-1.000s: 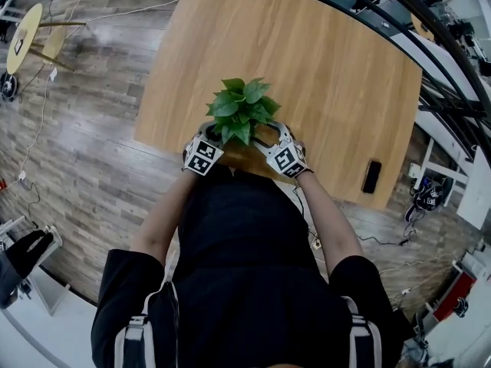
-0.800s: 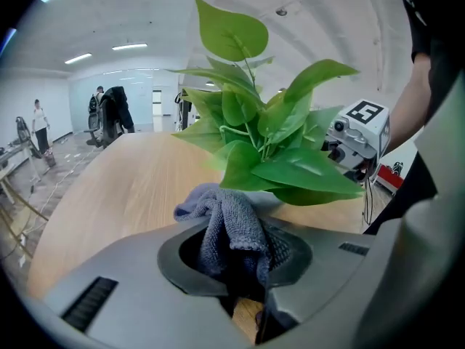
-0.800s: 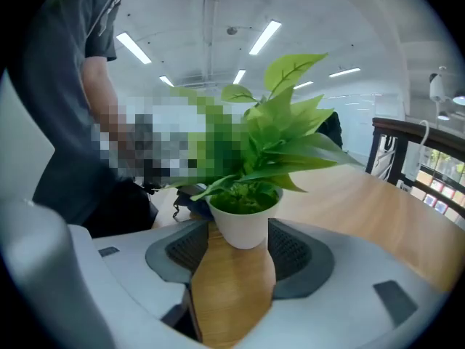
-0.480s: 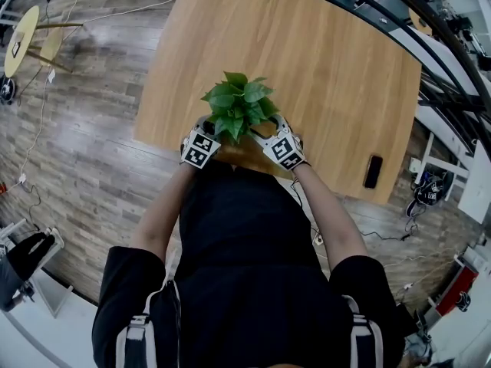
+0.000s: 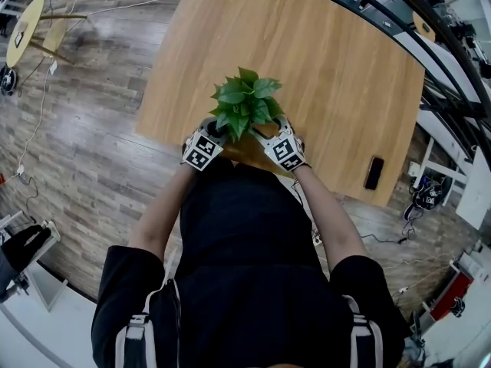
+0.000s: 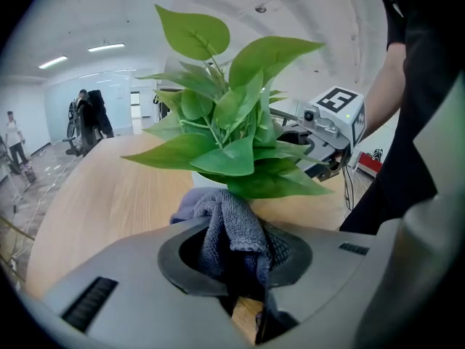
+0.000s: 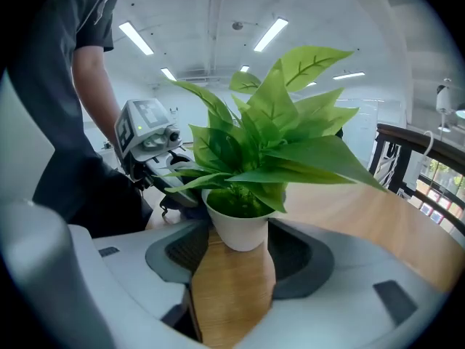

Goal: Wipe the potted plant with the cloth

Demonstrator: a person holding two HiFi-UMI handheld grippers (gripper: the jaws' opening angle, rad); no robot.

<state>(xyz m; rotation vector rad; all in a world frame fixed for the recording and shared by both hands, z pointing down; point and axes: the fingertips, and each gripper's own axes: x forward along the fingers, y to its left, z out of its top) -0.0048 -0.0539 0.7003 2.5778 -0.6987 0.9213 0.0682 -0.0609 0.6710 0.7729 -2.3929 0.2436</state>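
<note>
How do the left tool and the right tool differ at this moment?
The left tool is closed on a grey cloth; the right tool has its jaws wide around the white pot, seemingly gripping it. The left tool is at the person's left of the plant, the right tool at the person's right. Both sit low at the plant's base.

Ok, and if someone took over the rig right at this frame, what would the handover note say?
Left hand-held gripper: shut on the grey cloth, which is bunched against the potted plant just under its lowest leaves.
Right hand-held gripper: jaws on either side of the white pot, apparently gripping it to steady it.
The plant stands near the table edge closest to the person.
Done: cloth in hand and at the plant; how much is already wiped cannot be told.
Left: wipe the leaves, then let go.
</note>
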